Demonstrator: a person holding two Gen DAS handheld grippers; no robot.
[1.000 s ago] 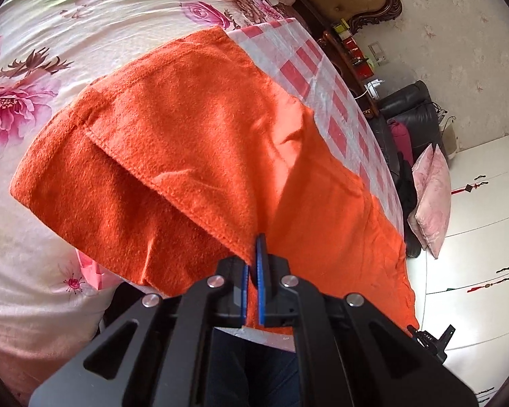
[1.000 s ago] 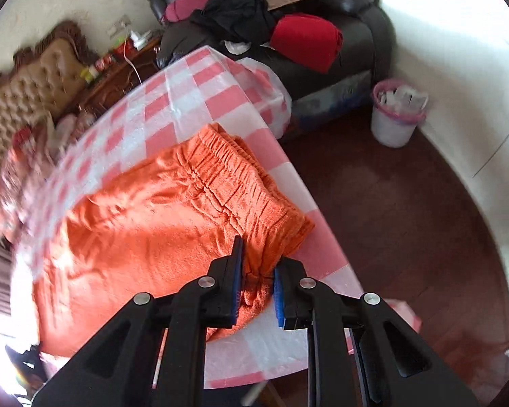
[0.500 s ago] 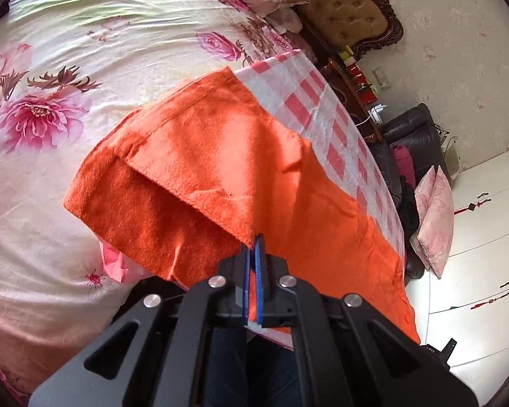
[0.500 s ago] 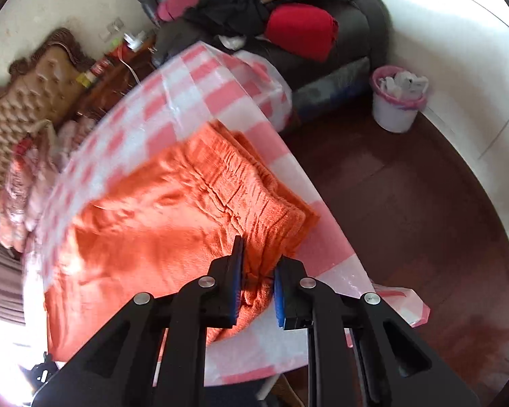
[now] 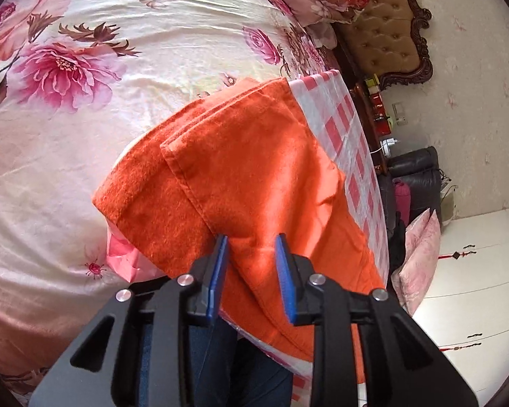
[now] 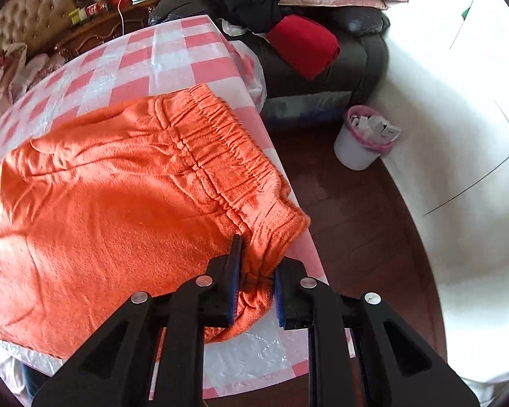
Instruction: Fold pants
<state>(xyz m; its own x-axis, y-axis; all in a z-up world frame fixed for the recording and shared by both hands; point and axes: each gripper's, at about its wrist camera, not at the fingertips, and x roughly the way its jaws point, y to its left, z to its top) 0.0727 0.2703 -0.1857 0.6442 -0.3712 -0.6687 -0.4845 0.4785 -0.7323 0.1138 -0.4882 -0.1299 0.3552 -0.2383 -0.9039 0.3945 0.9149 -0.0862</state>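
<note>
Table edge: pants (image 6: 125, 203) are covering the near side, leaving bare cloth (image 6: 173, 54) showing beyond.
Right: bin (image 6: 359, 146) and sofa (image 6: 356, 57) are crowding the floor.
Left: bed (image 5: 118, 68) is adjoining.

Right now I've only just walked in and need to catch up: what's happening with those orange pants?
A person with a gripper in each hand is folding orange pants on a checked tablecloth. The right gripper pinches the bunched waistband corner at the table edge. The left gripper is open over the leg end, gripping nothing; one leg lies roughly over the other.
</note>
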